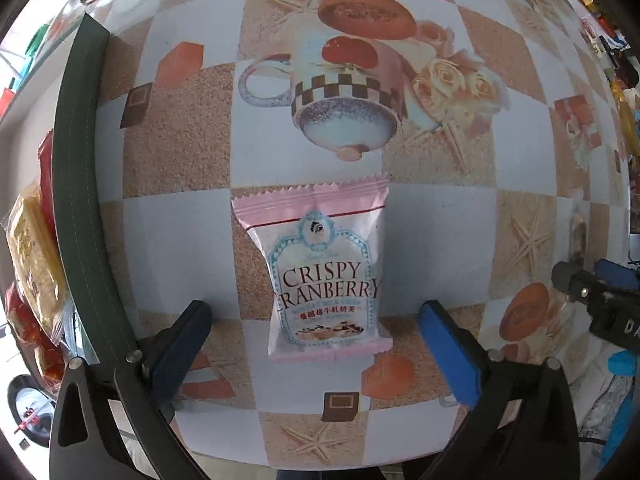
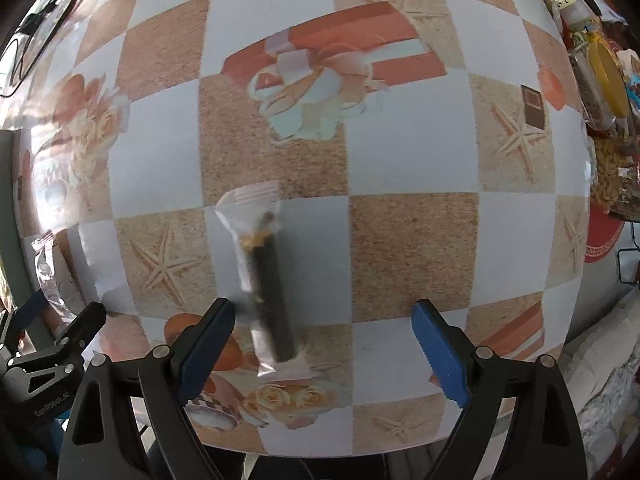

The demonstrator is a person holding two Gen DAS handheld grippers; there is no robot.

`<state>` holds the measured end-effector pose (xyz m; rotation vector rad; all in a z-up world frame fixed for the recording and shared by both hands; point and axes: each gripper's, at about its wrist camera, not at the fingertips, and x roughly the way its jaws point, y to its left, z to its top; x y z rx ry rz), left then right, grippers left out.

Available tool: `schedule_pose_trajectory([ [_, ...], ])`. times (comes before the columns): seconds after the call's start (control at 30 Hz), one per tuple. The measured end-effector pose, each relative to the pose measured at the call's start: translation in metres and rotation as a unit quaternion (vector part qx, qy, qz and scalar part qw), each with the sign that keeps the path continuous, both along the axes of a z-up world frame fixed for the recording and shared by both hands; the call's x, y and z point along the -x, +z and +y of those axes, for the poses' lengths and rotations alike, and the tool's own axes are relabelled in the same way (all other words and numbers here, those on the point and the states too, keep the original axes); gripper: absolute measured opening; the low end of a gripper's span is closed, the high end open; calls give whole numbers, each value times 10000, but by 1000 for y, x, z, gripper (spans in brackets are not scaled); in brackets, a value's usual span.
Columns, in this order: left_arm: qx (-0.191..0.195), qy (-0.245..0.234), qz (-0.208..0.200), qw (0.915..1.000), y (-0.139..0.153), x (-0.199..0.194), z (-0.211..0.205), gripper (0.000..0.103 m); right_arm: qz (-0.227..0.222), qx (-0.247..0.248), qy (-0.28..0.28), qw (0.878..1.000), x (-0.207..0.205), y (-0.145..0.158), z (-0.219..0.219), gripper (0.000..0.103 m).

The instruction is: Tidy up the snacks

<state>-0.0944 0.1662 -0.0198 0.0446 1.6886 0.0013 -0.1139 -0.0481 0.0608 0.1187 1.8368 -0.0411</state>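
The table [image 1: 440, 220], under a checked oilcloth printed with starfish, roses and a teapot, fills both wrist views and carries everything else; both tools look down on it, which suits picking flat packets from above. To the left of the left gripper [image 1: 316, 340] runs the dark green wall of a fabric bin [image 1: 80, 184], and beyond that wall lie yellow and red snack packets [image 1: 34, 264], probably the place where sorted snacks are gathered, though the bin's far side and floor are cut off by the frame edge. The left gripper's fingers are spread wide, and the Crispy Cranberry packet [image 1: 324, 276] lies flat on the cloth between them and just ahead, touched by neither pad, so nothing is pinched. At the right of this view the right tool's black body is partly in sight. The right gripper [image 2: 324, 344] is likewise spread wide with nothing held; a clear sachet holding a dark stick snack [image 2: 268, 280] sits between its fingers, closer to the left one, blurred so that its label and whether it rests fully on the cloth cannot be made out. Far right of this tool, jars and bags of nuts [image 2: 608, 184] crowd the table edge, too distorted to name precisely.
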Motion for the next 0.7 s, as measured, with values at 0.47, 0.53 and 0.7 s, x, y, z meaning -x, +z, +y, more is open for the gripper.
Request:
schedule_pose_trajectory([
  [0.47,-16,34,-82,10000,-5,6,-9,103,-23,2,246,9997,7,-18,17,103],
  [0.53,-16,34,-79,10000,-5,5,-9,103,-77,10,240,9997,8,-19,19,103],
  [0.7,-16,35,-101,9999,-6,5,-9,103,-164,20,252,9995,11,-11,22,103],
])
